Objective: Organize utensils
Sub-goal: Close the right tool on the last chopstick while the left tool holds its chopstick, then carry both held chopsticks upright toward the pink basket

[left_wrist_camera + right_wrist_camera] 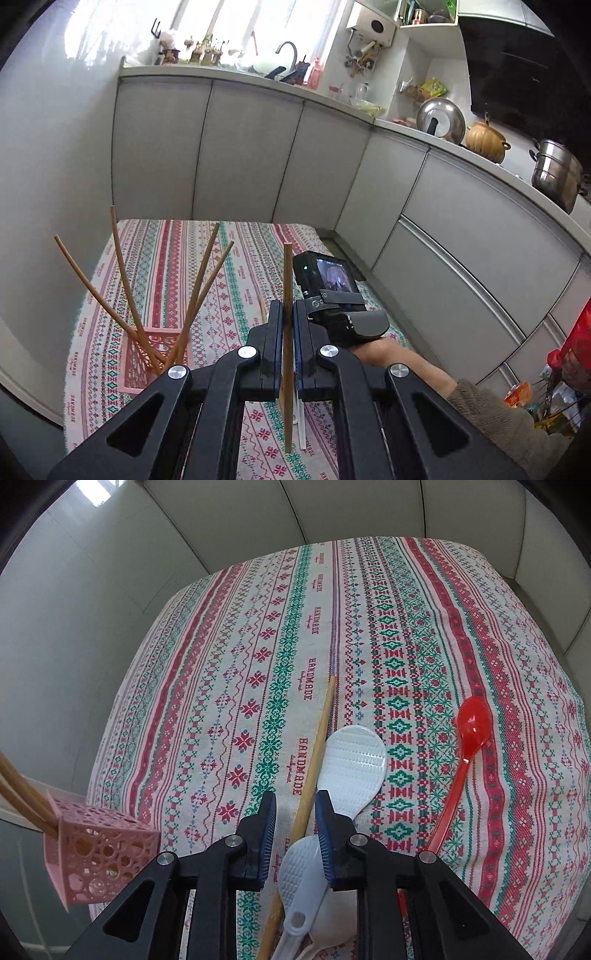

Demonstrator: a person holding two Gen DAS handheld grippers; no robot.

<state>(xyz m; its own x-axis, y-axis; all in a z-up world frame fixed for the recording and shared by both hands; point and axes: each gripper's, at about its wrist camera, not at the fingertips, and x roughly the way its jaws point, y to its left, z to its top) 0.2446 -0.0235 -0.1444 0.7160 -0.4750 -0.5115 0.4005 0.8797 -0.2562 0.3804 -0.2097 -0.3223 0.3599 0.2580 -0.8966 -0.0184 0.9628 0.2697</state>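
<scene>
My left gripper (287, 325) is shut on a wooden chopstick (287, 280), held upright above the patterned tablecloth (229, 258). A pink lattice basket (155, 354) to its left holds several chopsticks (125, 273) that lean outwards. My right gripper (295, 812) is open low over the tablecloth (406, 627), its jaws either side of a wooden chopstick (319, 734) lying on the cloth. White rice paddles (352, 768) lie beside and under that gripper. A red plastic spoon (465, 746) lies to the right. The pink basket (92, 853) shows at the left edge.
The right gripper body (332, 291) and the hand holding it sit just right of my left gripper. Grey cabinet doors (258, 147) surround the table. The counter above carries pots (554, 173), a lid and a sink tap (288, 51).
</scene>
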